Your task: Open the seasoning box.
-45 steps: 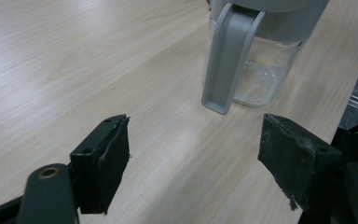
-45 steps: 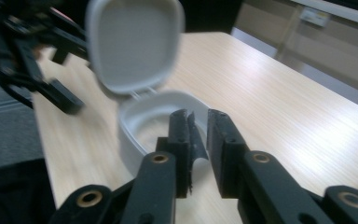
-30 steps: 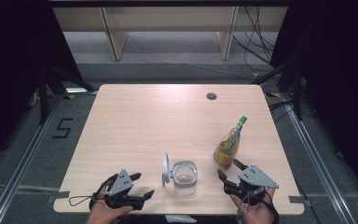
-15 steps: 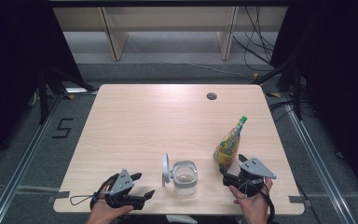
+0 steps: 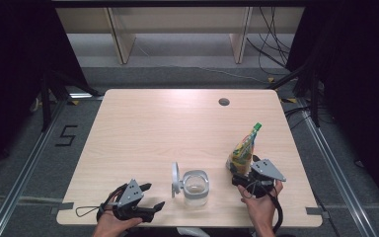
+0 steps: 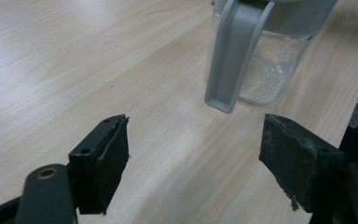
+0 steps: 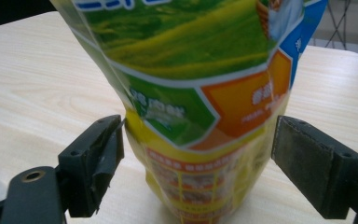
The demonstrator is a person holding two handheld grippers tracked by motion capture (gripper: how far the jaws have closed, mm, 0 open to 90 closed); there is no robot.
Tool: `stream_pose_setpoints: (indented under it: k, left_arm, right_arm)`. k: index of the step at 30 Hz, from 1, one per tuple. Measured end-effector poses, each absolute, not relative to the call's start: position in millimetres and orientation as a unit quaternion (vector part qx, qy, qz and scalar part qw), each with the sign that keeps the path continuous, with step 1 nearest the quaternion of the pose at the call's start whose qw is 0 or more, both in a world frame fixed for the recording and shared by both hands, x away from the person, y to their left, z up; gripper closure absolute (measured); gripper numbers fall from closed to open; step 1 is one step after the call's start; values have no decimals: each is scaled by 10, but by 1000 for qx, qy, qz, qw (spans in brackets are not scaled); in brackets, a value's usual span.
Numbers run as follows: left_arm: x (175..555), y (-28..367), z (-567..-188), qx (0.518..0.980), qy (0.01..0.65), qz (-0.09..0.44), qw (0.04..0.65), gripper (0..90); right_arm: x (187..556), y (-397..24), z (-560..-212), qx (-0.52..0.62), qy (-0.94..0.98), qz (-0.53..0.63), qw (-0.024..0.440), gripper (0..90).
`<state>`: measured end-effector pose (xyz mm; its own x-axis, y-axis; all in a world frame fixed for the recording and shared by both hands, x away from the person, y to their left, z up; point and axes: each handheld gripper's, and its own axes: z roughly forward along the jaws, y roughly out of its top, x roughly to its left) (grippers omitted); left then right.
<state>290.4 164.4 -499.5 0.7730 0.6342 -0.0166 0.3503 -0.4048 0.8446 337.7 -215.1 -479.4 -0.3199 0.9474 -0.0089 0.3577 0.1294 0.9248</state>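
Right gripper (image 5: 240, 174), near the table's (image 5: 177, 123) front edge, has just been opening its jaws; they now straddle the standing pouch (image 5: 243, 148), and the right gripper view shows clearance at the right pad. Left gripper (image 5: 150, 196) rests wide open and empty, facing the lidded jar (image 5: 195, 186); bare tabletop extends beyond.

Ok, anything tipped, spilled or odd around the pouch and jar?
Nothing spilled. The pouch stands upright but leans, green cap tilted right. The jar is open, its lid swung up at the left. The right gripper has just opened around the pouch's base.
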Motion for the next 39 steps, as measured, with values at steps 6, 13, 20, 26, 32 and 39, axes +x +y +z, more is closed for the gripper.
stream_pose_setpoints:
  k: [6, 13, 20, 26, 32, 39]
  left_arm:
    - [2894, 1632, -5002, 819, 302, 154, 463, 234]
    - [2904, 1621, -5008, 822, 298, 160, 458, 232]
    - [2889, 1625, -5001, 822, 301, 147, 460, 229]
    - [2885, 1649, -4989, 818, 303, 148, 466, 229]
    - [2886, 1655, -4986, 814, 306, 145, 471, 230]
    - [2889, 1657, -4992, 814, 310, 146, 469, 228]
  right_arm:
    - [3423, -2080, -4797, 496, 672, 427, 346, 169]
    - [3508, -2054, -4846, 496, 667, 425, 360, 144]
    - [3537, -2017, -4881, 492, 668, 414, 375, 146]
    - [3532, -2085, -4872, 476, 679, 425, 363, 189]
    - [3507, -2292, -4851, 451, 703, 445, 324, 246]
    - [3520, -2452, -4815, 410, 733, 453, 300, 275]
